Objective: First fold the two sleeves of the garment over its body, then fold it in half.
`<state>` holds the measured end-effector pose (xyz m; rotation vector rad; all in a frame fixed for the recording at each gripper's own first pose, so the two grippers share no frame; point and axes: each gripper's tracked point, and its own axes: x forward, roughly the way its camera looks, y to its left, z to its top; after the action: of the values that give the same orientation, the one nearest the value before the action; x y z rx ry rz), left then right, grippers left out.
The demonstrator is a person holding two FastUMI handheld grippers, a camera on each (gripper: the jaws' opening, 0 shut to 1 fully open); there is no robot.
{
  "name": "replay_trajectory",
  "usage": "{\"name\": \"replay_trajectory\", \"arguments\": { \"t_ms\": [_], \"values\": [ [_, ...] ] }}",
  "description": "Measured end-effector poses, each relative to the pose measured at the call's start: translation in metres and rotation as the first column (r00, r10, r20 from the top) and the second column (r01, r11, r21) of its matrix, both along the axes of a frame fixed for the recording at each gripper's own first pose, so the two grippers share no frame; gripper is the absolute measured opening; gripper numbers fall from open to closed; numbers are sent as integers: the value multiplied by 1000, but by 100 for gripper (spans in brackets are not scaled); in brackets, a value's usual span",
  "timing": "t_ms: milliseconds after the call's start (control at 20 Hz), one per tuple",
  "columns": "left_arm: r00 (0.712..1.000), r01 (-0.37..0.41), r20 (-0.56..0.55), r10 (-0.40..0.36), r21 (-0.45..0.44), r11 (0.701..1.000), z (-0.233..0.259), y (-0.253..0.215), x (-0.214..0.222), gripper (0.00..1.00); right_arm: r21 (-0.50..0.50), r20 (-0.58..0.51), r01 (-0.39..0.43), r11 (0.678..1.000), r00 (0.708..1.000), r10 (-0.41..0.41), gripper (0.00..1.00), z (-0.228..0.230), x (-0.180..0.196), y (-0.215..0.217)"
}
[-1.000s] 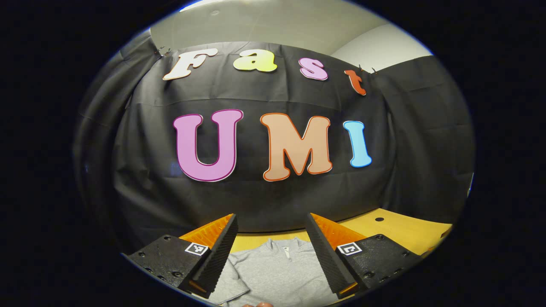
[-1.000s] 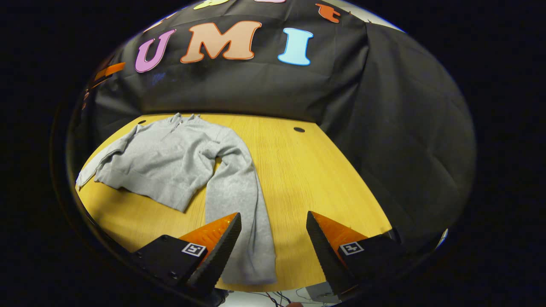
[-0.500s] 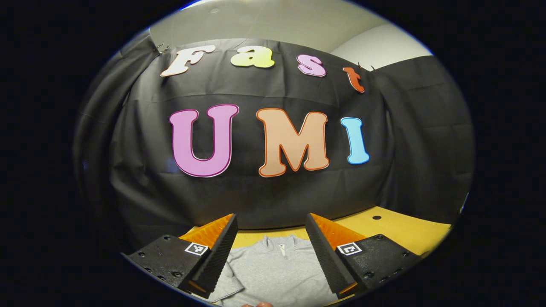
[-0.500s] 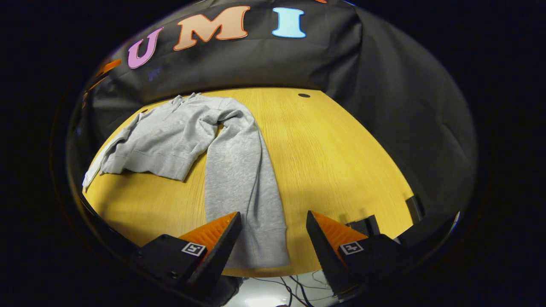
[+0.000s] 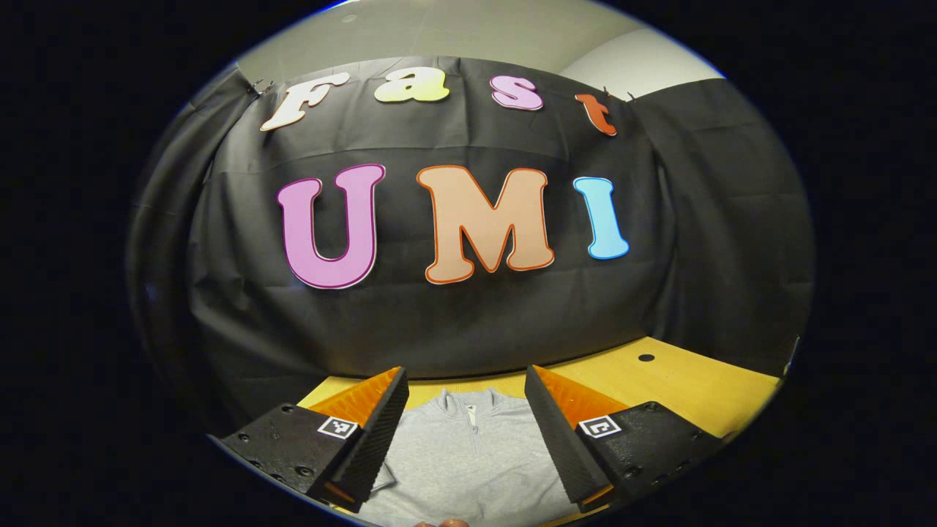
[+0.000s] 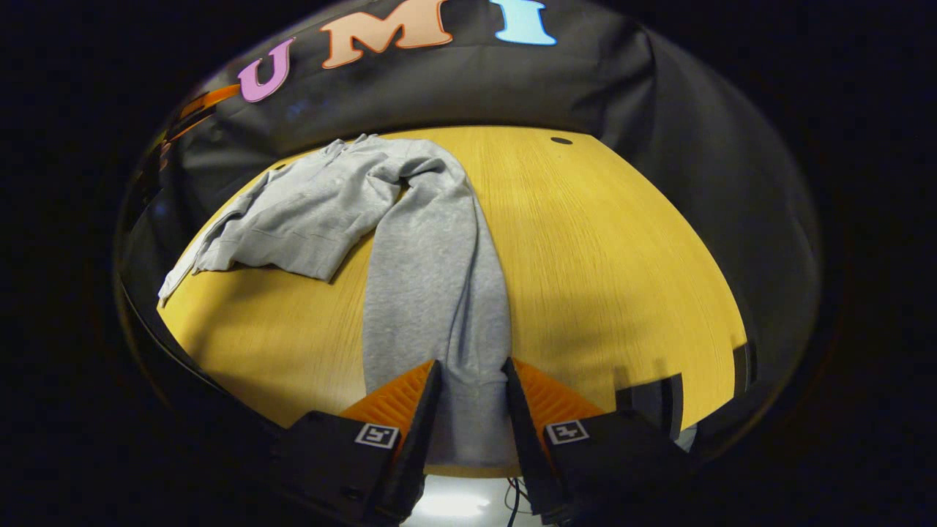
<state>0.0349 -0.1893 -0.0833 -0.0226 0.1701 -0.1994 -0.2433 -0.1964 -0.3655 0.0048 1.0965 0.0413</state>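
A grey zip-neck sweatshirt lies flat on the yellow wooden table. Its long sleeve runs from the shoulder down to the table's near edge. My right gripper is shut on this sleeve close to the cuff, cloth filling the narrow gap between the fingers. The other sleeve trails off at the far left. In the left gripper view, my left gripper is held open above the sweatshirt's collar and chest, touching nothing.
The table's front edge runs just under the cuff, with cables below it. A small round hole marks the tabletop near the back wall. Bare wood stretches right of the garment. A person's fingertip shows at the bottom.
My right gripper came down onto the long sleeve and its fingers closed from wide open onto the cloth near the cuff. The left gripper tilted slightly downward, staying open.
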Motion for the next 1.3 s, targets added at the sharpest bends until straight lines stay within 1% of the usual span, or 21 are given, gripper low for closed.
{"name": "replay_trajectory", "arguments": {
  "t_ms": [100,150,200,300,350,450,500,650,800,900,1000,1050,1100,1150,1200,1250,1300],
  "values": [
    [1000,-3,-1,3,-9,1000,-1,-3,-2,93,32,-5,8,999,1000,-8,40,-1,3,0],
    [1000,2,8,-2,-15,1000,1,-5,-1,93,56,-12,41,998,999,-40,28,0,6,1],
    [1000,19,19,-18,-23,1000,3,-7,2,93,74,-8,79,994,997,-78,15,0,8,0],
    [999,50,6,-50,-5,999,1,-9,10,93,92,-19,199,976,980,-198,4,0,11,-4],
    [999,52,17,-52,1,999,3,-3,13,93,90,-24,240,967,971,-239,4,0,10,-3],
    [997,57,59,-57,8,998,17,6,18,96,94,-14,278,956,960,-278,4,6,14,0],
    [996,62,70,-63,16,998,21,11,20,96,101,-5,301,948,953,-302,4,10,19,1],
    [995,65,73,-67,28,997,20,29,27,96,164,22,376,912,923,-384,4,22,44,12],
    [997,40,60,-41,18,999,16,55,28,96,263,41,457,850,875,-483,4,39,80,16],
    [998,15,61,-16,20,1000,16,71,29,96,337,52,489,805,844,-534,4,54,105,21],
    [998,-15,67,13,25,1000,16,90,31,96,390,78,485,783,829,-553,4,69,133,27],
    [997,-30,69,28,26,999,17,98,32,100,412,89,475,777,828,-553,4,75,144,33],
    [997,-45,70,43,26,999,17,107,31,96,433,98,463,774,829,-551,4,84,158,37],
    [996,-61,68,59,25,998,15,115,30,96,458,107,446,769,831,-545,0,91,173,45],
    [995,-78,64,76,24,997,14,123,29,96,476,118,428,768,834,-539,4,98,186,52],
    [994,-95,60,94,23,995,13,133,27,100,488,131,407,772,840,-526,4,105,199,61],
    [992,-116,57,115,24,993,12,143,25,96,493,148,383,781,848,-509,4,109,213,68]
  ]
}}
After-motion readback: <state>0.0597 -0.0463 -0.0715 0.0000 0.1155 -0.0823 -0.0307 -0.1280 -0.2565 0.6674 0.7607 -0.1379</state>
